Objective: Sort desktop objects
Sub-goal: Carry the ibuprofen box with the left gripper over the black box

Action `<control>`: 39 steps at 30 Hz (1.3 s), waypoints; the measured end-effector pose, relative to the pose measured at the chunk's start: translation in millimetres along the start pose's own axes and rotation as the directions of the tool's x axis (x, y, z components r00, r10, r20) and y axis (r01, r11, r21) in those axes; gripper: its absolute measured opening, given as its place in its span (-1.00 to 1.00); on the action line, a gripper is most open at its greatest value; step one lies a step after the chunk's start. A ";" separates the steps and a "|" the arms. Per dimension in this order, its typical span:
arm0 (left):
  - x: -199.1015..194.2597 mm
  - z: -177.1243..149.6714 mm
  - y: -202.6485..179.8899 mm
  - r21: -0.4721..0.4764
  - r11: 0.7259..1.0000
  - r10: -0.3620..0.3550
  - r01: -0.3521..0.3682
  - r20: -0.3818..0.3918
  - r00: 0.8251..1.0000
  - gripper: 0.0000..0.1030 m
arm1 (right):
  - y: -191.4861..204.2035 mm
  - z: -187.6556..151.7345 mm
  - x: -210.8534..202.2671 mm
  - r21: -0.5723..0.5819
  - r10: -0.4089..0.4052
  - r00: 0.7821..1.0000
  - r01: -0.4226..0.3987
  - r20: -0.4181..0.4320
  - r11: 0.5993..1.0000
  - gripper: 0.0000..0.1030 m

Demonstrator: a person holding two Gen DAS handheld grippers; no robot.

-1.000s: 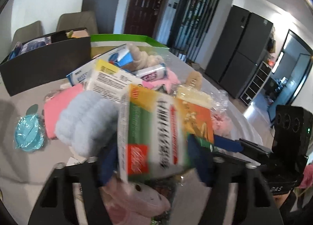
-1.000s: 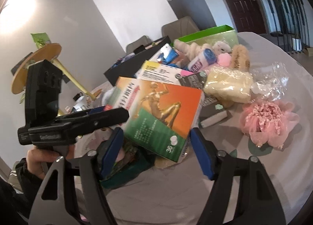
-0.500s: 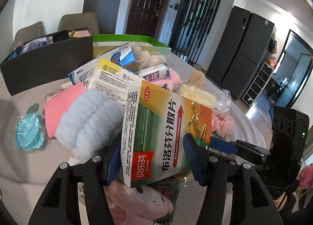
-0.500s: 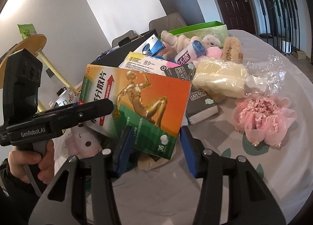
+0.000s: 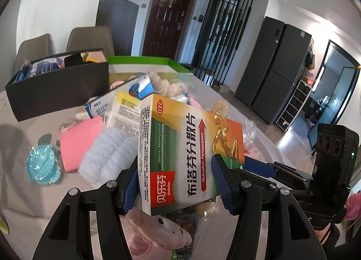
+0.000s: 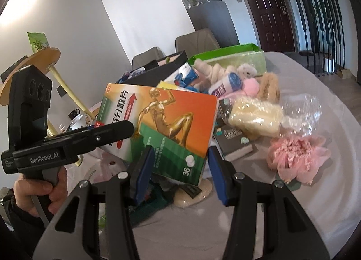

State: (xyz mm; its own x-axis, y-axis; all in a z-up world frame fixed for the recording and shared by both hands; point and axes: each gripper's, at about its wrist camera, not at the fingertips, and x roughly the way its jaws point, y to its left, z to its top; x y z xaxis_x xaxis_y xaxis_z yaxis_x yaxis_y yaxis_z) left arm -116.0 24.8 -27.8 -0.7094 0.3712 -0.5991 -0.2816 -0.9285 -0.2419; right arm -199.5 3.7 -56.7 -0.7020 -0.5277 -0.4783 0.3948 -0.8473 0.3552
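Both grippers are clamping one medicine box (image 5: 191, 154) above the cluttered table (image 6: 282, 219): left gripper (image 5: 176, 183) gripping its near end, right gripper (image 6: 178, 169) its far end. Box long axis is running between the grippers, printed face tilting upward.

Two fisheye wrist cameras close in on one cluttered grey-clothed table (image 5: 27, 194) from opposite ends of an orange-and-green cardboard medicine box (image 5: 191, 154).

The left wrist view looks forward and slightly down past its blue-padded left gripper (image 5: 176, 185), very near the box, toward a dark wooden door (image 5: 171, 18) and black fridge. The right wrist view, equally close, faces a white wall from behind the right gripper (image 6: 178, 169). Both share the box (image 6: 162, 122), the green-rimmed open carton (image 6: 227, 53) and each other's gripper.
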 end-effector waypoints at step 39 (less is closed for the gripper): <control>-81.0 141.9 108.5 -0.075 0.996 0.070 -0.050 0.300 0.951 0.18 | 118.0 172.6 49.5 -0.260 0.082 0.988 -0.044 0.134 0.965 -0.01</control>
State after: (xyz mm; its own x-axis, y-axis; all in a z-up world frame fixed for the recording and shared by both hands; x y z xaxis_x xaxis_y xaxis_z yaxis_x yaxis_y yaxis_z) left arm -180.9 -106.4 102.8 -0.8886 0.2870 -0.3578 -0.1967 -0.9431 -0.2681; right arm -290.0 -112.0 100.2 -0.7406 -0.5822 -0.3355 0.5663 -0.8096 0.1548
